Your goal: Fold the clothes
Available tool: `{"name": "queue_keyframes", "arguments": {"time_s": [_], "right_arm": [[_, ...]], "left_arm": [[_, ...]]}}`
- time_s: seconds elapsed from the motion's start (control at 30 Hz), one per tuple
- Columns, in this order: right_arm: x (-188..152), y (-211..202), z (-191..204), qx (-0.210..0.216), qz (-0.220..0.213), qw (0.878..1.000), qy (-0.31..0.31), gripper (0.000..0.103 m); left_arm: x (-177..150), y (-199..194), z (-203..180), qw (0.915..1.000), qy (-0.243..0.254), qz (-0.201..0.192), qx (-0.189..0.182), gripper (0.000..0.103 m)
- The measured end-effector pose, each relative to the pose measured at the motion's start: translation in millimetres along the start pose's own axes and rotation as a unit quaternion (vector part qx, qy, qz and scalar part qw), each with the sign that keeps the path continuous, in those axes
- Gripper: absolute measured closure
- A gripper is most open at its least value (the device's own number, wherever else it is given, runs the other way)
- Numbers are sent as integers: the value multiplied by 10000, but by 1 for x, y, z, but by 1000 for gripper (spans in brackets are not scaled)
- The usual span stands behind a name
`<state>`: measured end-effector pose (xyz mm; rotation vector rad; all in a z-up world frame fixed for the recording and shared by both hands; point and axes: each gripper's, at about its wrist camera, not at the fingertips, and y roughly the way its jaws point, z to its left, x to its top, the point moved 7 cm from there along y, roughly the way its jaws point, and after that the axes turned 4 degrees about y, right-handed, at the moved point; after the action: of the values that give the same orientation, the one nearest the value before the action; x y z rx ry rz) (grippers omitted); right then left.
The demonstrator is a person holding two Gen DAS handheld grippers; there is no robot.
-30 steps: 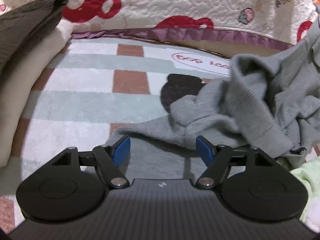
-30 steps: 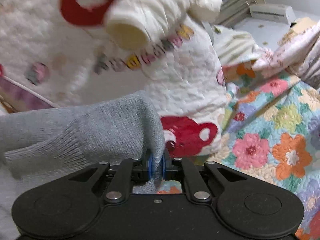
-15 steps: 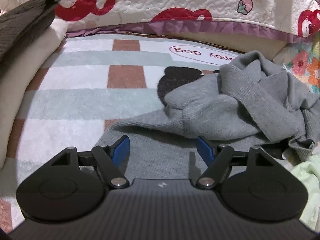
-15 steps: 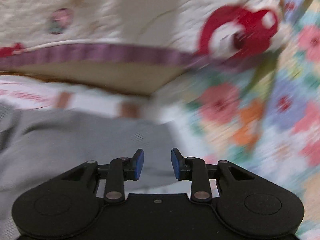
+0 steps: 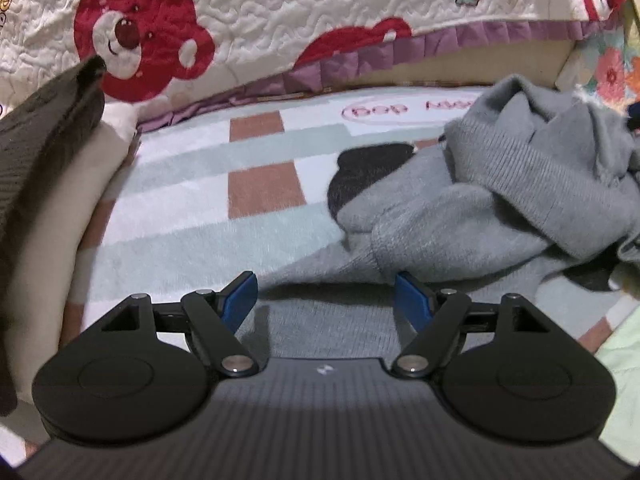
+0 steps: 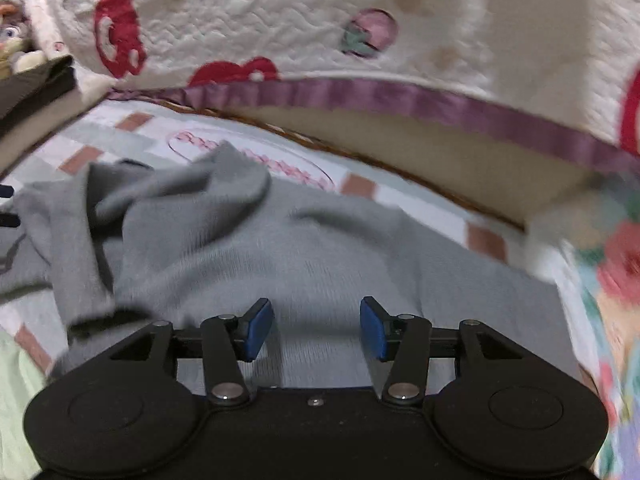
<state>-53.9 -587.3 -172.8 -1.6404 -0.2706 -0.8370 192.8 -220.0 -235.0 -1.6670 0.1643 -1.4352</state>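
Observation:
A grey knit sweater [image 5: 500,196] lies crumpled on a checked rug [image 5: 208,216]; part of it is bunched in a heap at the right. My left gripper [image 5: 326,298] is open and empty, just above the sweater's near flat part. In the right wrist view the sweater [image 6: 320,256] spreads flat under my right gripper [image 6: 317,328], with a bunched fold at the left. That gripper is open and empty, low over the cloth.
A quilted cover with red bears [image 5: 280,20] and a purple frill hangs behind the rug. A dark garment on a cream cushion [image 5: 44,184] lies at the left. Pale green cloth [image 5: 624,364] lies at the near right, floral bedding [image 6: 616,264] further right.
My right gripper let go of the grey sweater, opened and dropped low over it. The sweater's lifted part fell into a heap. My left gripper stayed open and shifted slightly.

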Motion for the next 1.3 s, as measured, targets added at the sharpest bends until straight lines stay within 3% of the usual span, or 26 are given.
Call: {"name": "queue_keyframes", "arguments": {"time_s": [0.17, 0.23, 0.3, 0.47, 0.53, 0.6, 0.63, 0.7, 0.73, 0.83, 1.0, 1.2, 1.27, 1.3], "right_arm": [[48, 30, 5, 990, 66, 9909, 908, 43], [62, 41, 11, 1404, 182, 9810, 1328, 36], [65, 57, 22, 1559, 359, 9770, 1411, 36], [53, 92, 55, 853, 547, 9947, 196, 34], [50, 100, 65, 592, 548, 9966, -189, 29], [50, 106, 70, 459, 497, 9968, -417, 33], [51, 107, 71, 426, 473, 9967, -502, 57], [59, 105, 68, 426, 373, 9971, -501, 81], [65, 100, 63, 420, 242, 9983, -336, 88], [80, 81, 40, 235, -208, 9992, 247, 91], [107, 59, 7, -191, -685, 9968, 354, 92], [160, 37, -22, -699, -1332, 9875, 473, 92], [172, 42, -35, -913, -1346, 9850, 569, 90], [177, 45, -41, -1019, -1353, 9836, 616, 78]], "left_arm": [[8, 10, 7, 9992, -140, 372, 80, 24], [12, 9, 14, 9986, -439, 308, -31, 18], [12, 11, 15, 9978, -543, 337, -169, 18], [15, 17, 0, 9978, -283, 384, -458, 18], [18, 20, -8, 9980, -175, 364, -491, 18], [20, 27, -13, 9978, -182, 418, -475, 21], [20, 29, -16, 9975, -189, 460, -509, 46], [21, 32, -22, 9958, -212, 579, -675, 83], [22, 32, -24, 9958, -189, 595, -673, 84], [33, 24, -27, 9981, -63, 423, -447, 90], [66, 15, -19, 9998, -85, 69, -179, 92], [144, 23, 9, 9988, -151, -433, 165, 93], [167, 40, 25, 9964, -585, -502, 355, 90], [173, 53, 30, 9943, -826, -473, 470, 78]]}}
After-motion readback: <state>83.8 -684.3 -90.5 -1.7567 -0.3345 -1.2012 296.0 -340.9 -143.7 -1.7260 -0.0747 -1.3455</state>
